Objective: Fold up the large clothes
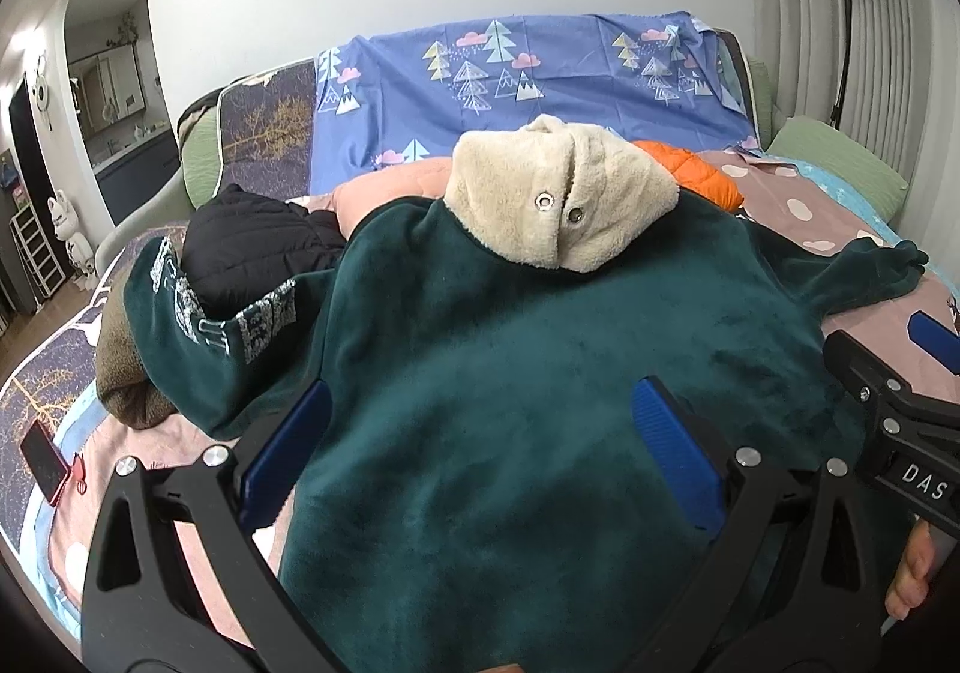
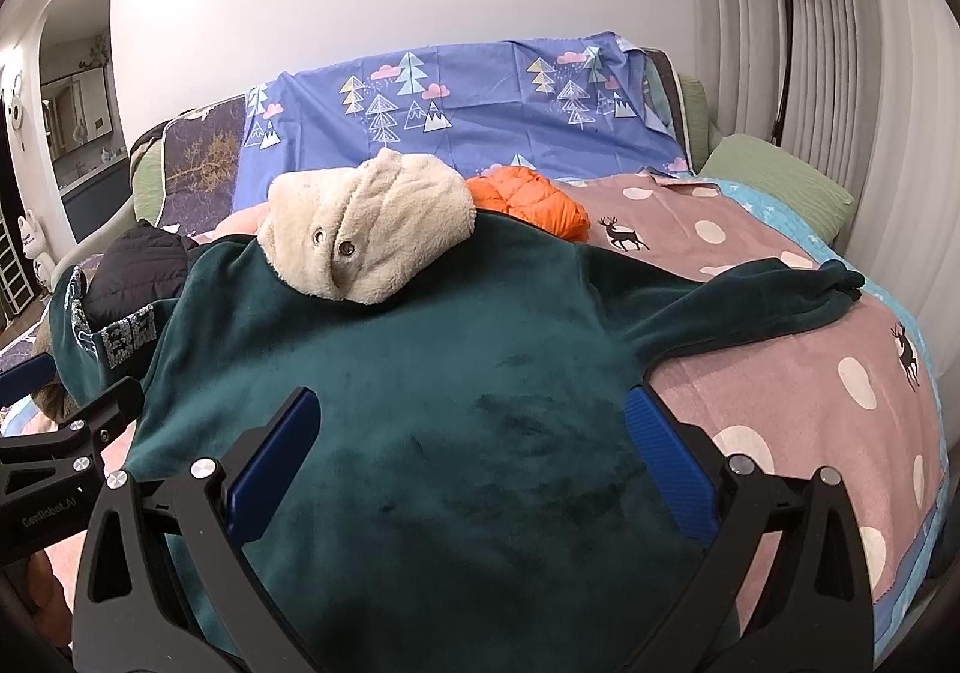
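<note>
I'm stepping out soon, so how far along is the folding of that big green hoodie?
Done: the green hoodie lies spread back-up on the bed, cream hood flopped over it. In hand: nothing; the left tool and right tool are open above its body. Left: sleeves and every fold.

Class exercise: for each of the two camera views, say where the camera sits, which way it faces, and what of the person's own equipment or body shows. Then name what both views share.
Left wrist view: sits on the left claw, facing across the green hooded jacket toward the wall; its open blue fingers show, plus the right claw at right.
Right wrist view: sits on the right claw, facing the same way; its open fingers show, plus the left claw at left.
Shared: jacket, cream fleece hood, orange garment, blue tree-print sheet.
</note>
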